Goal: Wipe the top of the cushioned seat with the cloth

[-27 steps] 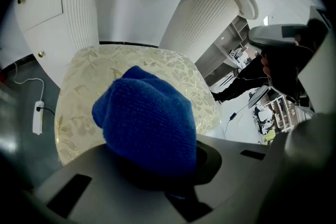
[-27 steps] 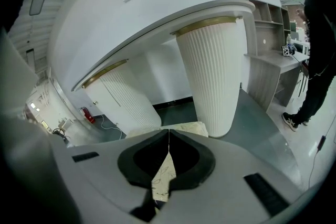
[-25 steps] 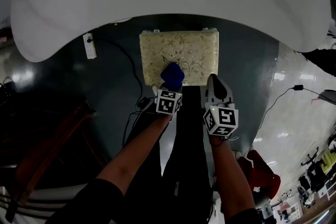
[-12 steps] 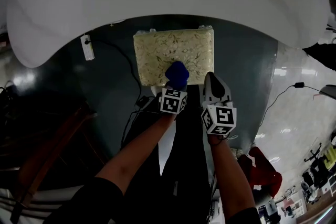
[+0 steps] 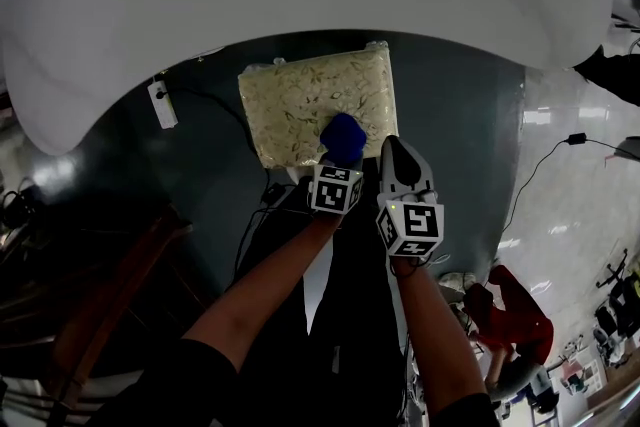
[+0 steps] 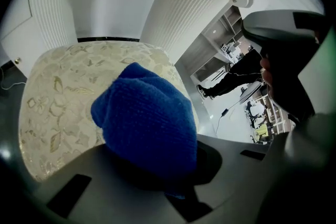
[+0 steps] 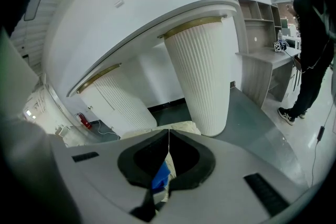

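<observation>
Blue cloth [image 6: 147,123], clamped in the jaws of my left gripper [image 5: 340,158], was at the near right corner of the cushioned seat [image 5: 300,95]; the seat top extended ahead and leftward. My right gripper [image 5: 394,149] had its jaws together, empty.

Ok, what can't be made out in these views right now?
- Left gripper view: the cloth covers the left hand-held gripper's jaw tips and the cushioned seat beneath, so contact can't be judged.
- Head view: the cloth and both hand-held grippers hide part of the seat's near edge.
- Right gripper view: the shut right hand-held gripper blocks nearly all of the seat.
- Stains: lost in the seat's pattern.
</observation>
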Motion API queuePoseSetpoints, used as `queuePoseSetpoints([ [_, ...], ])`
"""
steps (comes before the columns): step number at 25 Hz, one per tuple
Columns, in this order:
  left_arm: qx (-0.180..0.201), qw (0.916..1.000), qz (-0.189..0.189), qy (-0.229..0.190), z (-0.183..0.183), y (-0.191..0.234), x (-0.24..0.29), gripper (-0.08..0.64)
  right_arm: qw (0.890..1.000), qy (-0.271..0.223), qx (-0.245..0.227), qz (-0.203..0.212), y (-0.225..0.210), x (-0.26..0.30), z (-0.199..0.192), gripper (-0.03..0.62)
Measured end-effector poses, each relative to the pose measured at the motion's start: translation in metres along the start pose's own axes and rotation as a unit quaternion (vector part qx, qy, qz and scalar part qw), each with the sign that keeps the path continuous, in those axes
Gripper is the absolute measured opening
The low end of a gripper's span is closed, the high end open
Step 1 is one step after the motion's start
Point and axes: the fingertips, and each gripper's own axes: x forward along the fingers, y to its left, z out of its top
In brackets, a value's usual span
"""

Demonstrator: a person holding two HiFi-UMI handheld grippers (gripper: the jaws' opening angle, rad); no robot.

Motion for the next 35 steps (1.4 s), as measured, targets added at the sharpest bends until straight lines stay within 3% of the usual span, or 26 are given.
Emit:
queuePoseSetpoints([
  [20, -0.018, 0.9996, 0.022, -0.001, 0.008, -0.023, 0.014, 0.04, 0.999, -0.011, 0.028, -0.024, -0.052, -0.002, 0.002, 0.036],
  [35, -0.002, 0.9981, -0.058, 0.021, 0.022, -0.071, 0.049, 0.041, 0.999, -0.004, 0.037, -0.034, -0.076, 0.005, 0.001, 0.037],
])
